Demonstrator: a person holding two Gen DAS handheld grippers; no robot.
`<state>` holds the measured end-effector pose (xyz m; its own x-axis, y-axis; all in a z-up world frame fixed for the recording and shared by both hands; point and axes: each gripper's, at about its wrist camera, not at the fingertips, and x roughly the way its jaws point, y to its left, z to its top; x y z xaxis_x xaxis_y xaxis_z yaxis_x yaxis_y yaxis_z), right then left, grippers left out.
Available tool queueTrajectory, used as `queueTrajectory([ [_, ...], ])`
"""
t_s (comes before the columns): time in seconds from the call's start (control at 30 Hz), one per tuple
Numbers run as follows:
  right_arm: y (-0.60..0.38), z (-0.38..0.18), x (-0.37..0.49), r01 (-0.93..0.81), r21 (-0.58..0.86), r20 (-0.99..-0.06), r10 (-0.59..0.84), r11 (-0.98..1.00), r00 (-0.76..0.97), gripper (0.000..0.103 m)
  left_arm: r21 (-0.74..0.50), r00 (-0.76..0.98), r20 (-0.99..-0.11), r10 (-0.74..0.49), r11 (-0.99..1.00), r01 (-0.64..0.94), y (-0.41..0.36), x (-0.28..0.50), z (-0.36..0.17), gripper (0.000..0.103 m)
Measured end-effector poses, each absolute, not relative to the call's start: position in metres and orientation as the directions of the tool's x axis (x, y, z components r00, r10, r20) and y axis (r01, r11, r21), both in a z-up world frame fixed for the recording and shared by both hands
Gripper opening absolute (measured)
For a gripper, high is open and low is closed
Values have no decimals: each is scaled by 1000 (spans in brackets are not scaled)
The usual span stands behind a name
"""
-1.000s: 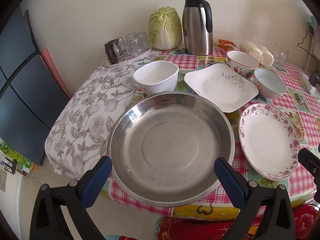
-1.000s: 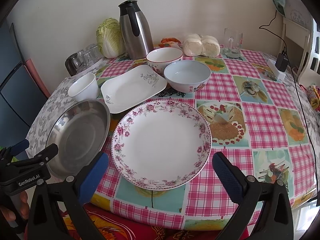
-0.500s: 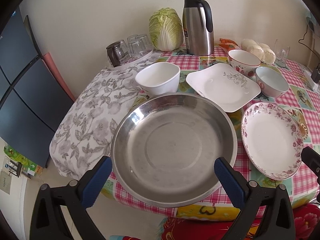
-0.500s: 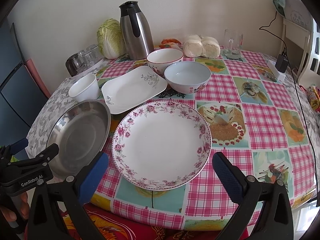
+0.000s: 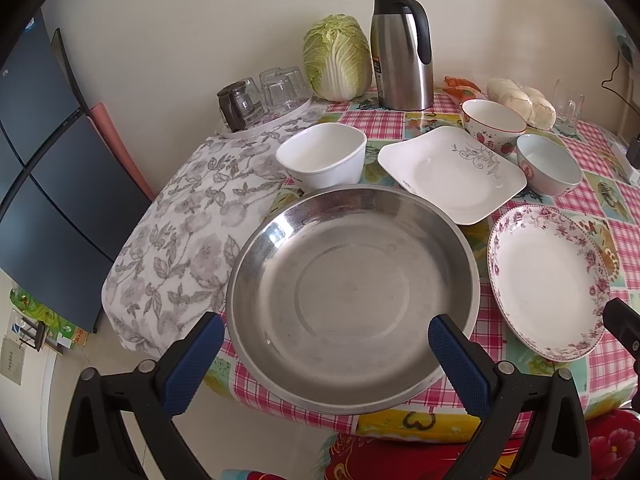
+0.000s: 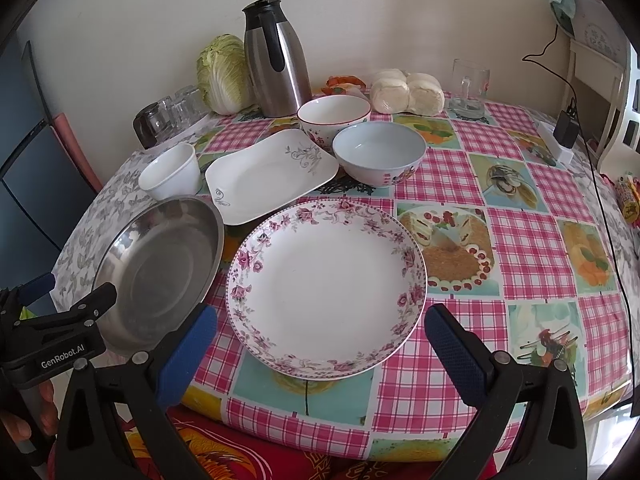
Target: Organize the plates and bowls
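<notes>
Left wrist view: left gripper (image 5: pixel 323 345) spread wide, holding nothing, blue ribbed pads either side of the near rim
Steel basin (image 5: pixel 352 292): round, shiny metal, lying flat and mouth up at the table's near edge, between the fingers but untouched
Beyond it: white square-mouthed cup (image 5: pixel 322 155) and white rectangular dish (image 5: pixel 452 174), its long axis running diagonally away to the left
Right of basin: flower-rimmed plate (image 5: pixel 548 282), round, glazed, flat on the pink checked tablecloth (image 5: pixel 608 200)

Right wrist view: right gripper (image 6: pixel 320 342) released, empty, jaws straddling the near rim of the flower-rimmed plate, not touching
Behind plate: pale blue bowl (image 6: pixel 379 157) and red-trimmed bowl (image 6: pixel 334 117), both upright, just beside each other
Far back: steel thermos (image 6: pixel 276 60), cabbage (image 6: pixel 222 74)
</notes>
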<state>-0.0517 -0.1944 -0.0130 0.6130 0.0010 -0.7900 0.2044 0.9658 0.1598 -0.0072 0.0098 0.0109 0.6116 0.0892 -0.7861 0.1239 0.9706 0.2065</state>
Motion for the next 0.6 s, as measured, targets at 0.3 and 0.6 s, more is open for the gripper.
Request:
queueTrajectory([
  [0.3,-194,-14,-51,205,160,-791,1,966,611,103,214,614,-783,99,970,117,11,-7,11,103],
  [0.6,-194,-14,-51,205,159,-791,1,966,611,103,215,612,-785,100,970,117,9,-7,11,103],
])
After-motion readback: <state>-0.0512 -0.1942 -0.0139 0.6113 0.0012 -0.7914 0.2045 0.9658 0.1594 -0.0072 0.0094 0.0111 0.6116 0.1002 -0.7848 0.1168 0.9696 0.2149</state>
